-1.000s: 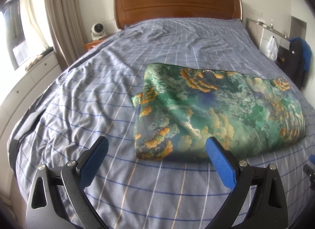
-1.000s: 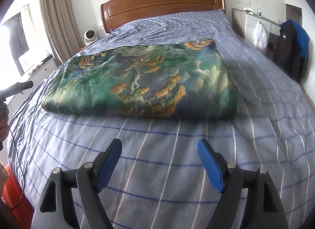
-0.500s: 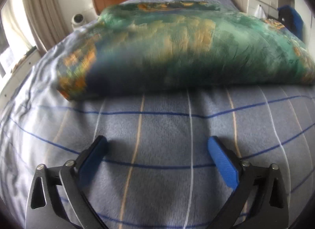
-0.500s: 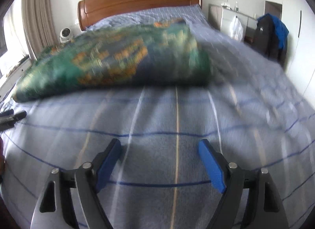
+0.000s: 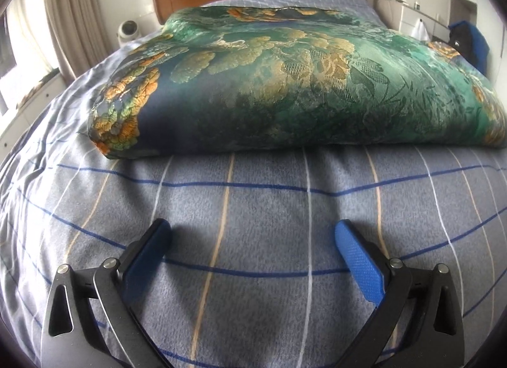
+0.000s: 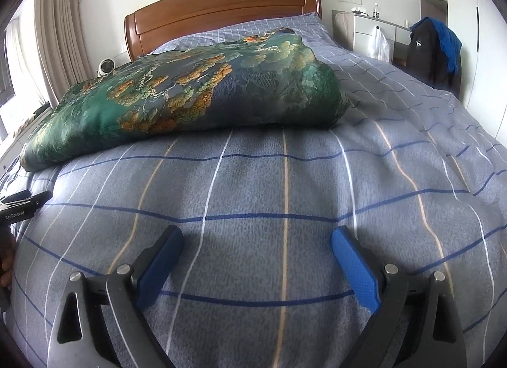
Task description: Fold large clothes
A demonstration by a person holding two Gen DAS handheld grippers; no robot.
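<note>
Right gripper (image 6: 255, 239) low over a grey-blue checked bedspread (image 6: 285, 184), jaws opening, nothing but bedspread between the blue pads. Beyond, a folded green cloth (image 6: 190, 95) with orange flowers lying on the bed. Left gripper (image 6: 22, 201) just showing at the left edge. Wooden headboard (image 6: 221, 16) behind, curtain (image 6: 60, 35) left, dark jacket (image 6: 434, 51) right.

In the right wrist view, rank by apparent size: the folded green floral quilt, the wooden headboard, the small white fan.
1. Folded green floral quilt, though it lies nearer the camera.
2. Wooden headboard.
3. Small white fan, clearly the smallest.
</note>
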